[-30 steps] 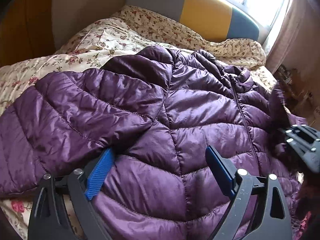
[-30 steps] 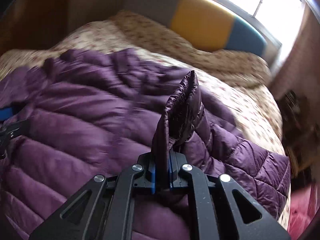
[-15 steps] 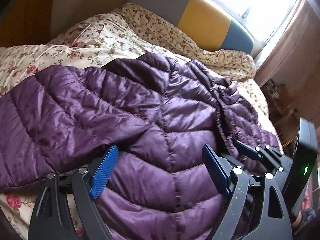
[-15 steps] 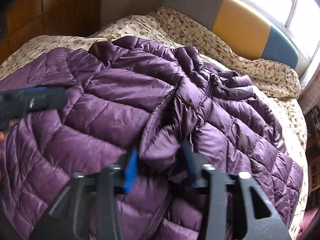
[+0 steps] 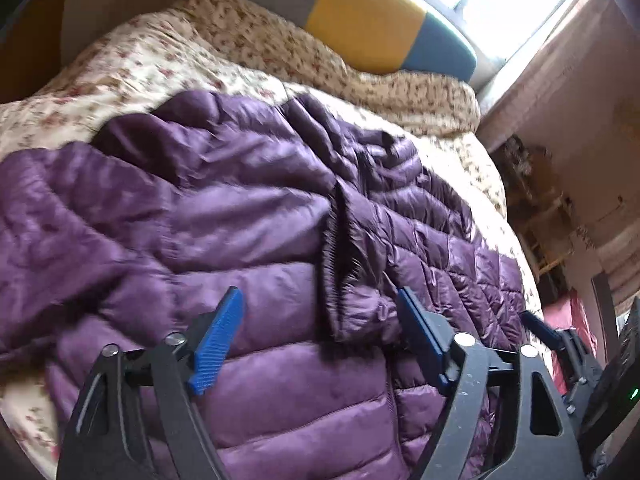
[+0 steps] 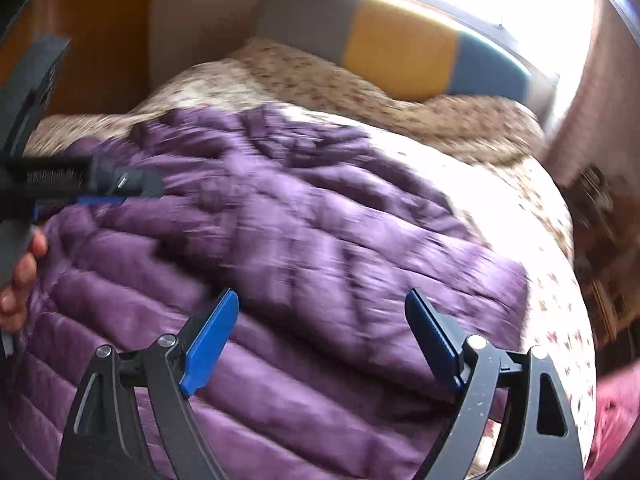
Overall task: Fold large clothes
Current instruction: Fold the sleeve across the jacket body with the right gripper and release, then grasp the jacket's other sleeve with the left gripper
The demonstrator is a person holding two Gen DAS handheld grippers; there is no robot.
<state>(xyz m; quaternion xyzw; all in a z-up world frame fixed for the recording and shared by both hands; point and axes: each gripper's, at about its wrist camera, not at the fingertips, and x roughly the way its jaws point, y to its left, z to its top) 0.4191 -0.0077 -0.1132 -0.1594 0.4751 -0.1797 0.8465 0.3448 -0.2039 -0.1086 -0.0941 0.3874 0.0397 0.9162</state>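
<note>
A purple quilted puffer jacket (image 5: 248, 216) lies spread on the bed, with its right front panel folded over the middle and a dark zipper edge (image 5: 332, 248) running down it. It also shows, blurred, in the right wrist view (image 6: 304, 232). My left gripper (image 5: 320, 336) is open and empty just above the jacket's lower part. My right gripper (image 6: 322, 336) is open and empty above the jacket's right side. The right gripper also shows at the lower right of the left wrist view (image 5: 560, 340). The left gripper shows at the left edge of the right wrist view (image 6: 80, 188).
The bed has a floral cover (image 5: 160, 64) and a grey, yellow and blue headboard (image 5: 368, 20). A bright window is behind it. A curtain (image 5: 560, 80) and cluttered shelves (image 5: 536, 184) stand to the right. A pink cloth (image 6: 616, 412) is at the bed's right.
My right gripper let go of the jacket's front panel, which now lies folded over the middle, and drew back to the right. My left gripper stayed open and shifted slightly.
</note>
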